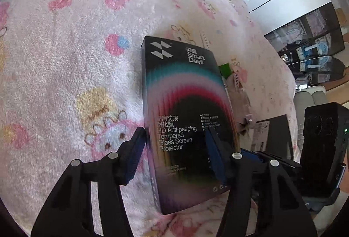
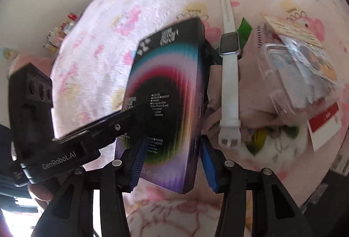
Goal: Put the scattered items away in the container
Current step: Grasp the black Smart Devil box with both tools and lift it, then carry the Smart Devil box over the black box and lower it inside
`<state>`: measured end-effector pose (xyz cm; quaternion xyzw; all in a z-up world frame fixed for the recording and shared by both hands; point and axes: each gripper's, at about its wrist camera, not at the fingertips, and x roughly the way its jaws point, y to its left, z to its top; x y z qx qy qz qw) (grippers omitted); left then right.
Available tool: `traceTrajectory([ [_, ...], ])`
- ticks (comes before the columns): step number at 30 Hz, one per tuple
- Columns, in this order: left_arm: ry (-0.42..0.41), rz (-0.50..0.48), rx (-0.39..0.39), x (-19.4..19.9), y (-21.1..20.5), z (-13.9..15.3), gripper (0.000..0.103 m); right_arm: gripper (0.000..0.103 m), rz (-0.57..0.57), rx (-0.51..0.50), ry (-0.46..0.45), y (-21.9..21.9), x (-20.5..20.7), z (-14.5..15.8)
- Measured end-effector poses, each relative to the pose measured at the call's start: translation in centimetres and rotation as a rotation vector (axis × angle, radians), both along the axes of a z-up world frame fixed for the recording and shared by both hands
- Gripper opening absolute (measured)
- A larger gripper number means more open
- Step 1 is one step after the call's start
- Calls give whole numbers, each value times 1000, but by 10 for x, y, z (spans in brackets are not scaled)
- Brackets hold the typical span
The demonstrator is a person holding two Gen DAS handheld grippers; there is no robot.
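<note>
**Screen-protector box between both tools**

We see a dark screen-protector box (image 1: pixel 185 119) tilted up off a pink fleece blanket (image 1: pixel 65 51) printed with cartoon animals. In the left wrist view our left tool (image 1: pixel 174 149) straddles the box's lower part: one blue pad lies across the printed front, the other stands just off the box's left edge, so we cannot tell whether it grips. In the right wrist view our right tool (image 2: pixel 172 160) has a blue pad on each side of the box's lower end, close against it; whether the pads press we cannot tell either. The left tool's black body reaches in from the left there and crosses the box face.

Just right of the box lies a white smartwatch (image 2: pixel 229 66), and farther right a clear plastic case (image 2: pixel 294 75) beside a red-and-white card (image 2: pixel 325 123).
</note>
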<state>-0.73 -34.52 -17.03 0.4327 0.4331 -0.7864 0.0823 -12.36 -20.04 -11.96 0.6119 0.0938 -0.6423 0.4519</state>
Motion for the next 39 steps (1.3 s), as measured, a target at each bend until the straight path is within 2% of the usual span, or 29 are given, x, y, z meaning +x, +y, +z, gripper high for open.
traceTrajectory([
  [2, 38, -17, 24, 8, 8, 13, 55, 44, -19, -48, 6, 17, 4, 19],
  [3, 51, 43, 5, 7, 15, 23, 55, 44, -25, -65, 15, 25, 6, 28],
  [8, 126, -37, -51, 5, 55, 70, 52, 44, -77, -115, 96, 68, 21, 68],
  [13, 211, -145, -60, -15, 105, 108, 52, 44, -175, -164, 169, 130, 43, 110],
  [18, 260, -292, -55, -52, 185, 139, 52, 44, -280, -150, 271, 211, 44, 139],
  [20, 255, -342, -66, -70, 218, 147, 52, 44, -315, -137, 281, 242, 38, 145],
  [24, 218, -442, -65, -108, 276, 145, 52, 44, -359, -74, 285, 294, 20, 139],
  [27, 146, -486, -71, -136, 306, 129, 54, 44, -381, -24, 258, 320, -1, 121],
  [31, 53, -517, -95, -158, 330, 105, 54, 44, -389, 10, 151, 339, -30, 85],
  [35, -29, -534, -105, -167, 341, 84, 54, 44, -426, -25, 33, 359, -47, 50],
  [39, -97, -553, -76, -175, 349, 62, 54, 44, -451, -14, -44, 367, -53, 27],
])
